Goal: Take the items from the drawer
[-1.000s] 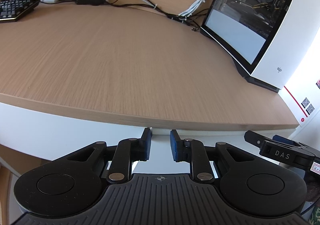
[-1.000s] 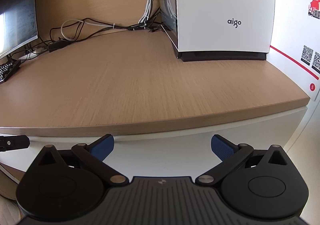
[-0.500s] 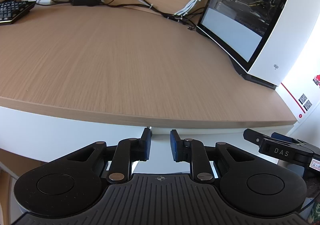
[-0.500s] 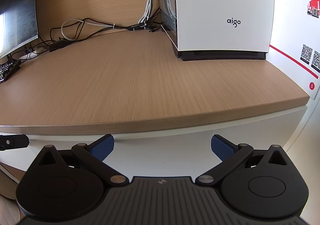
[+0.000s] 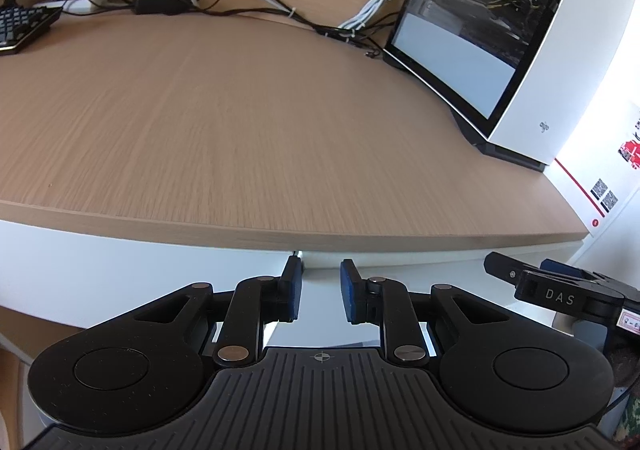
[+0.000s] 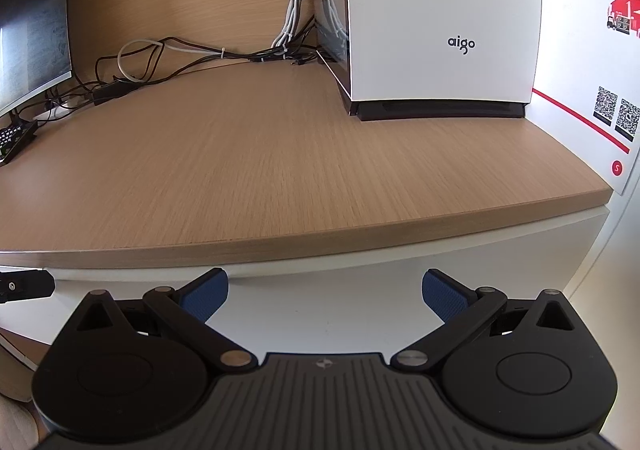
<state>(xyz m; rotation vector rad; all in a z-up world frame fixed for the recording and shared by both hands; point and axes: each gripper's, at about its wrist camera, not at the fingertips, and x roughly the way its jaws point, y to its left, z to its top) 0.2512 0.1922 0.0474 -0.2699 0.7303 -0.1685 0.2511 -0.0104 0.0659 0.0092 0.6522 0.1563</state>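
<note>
The white drawer front sits just under the wooden desk edge. My left gripper is at the vertical seam in that white front. Its left fingertip sits in the seam, and the blue pads are closed to a narrow gap filled by the white panel edge. My right gripper is wide open in front of the white front, holding nothing. It also appears in the left wrist view as a black arm marked DAS. The drawer's inside and any items are hidden.
A white aigo computer case stands at the back right of the desk. Tangled cables run along the back wall, with a monitor and keyboard at the far left. A wall with a poster bounds the right side.
The left wrist view has shifted slightly, while its fingertips stay at the seam with the same narrow gap. The right gripper has barely moved and stays wide open.
</note>
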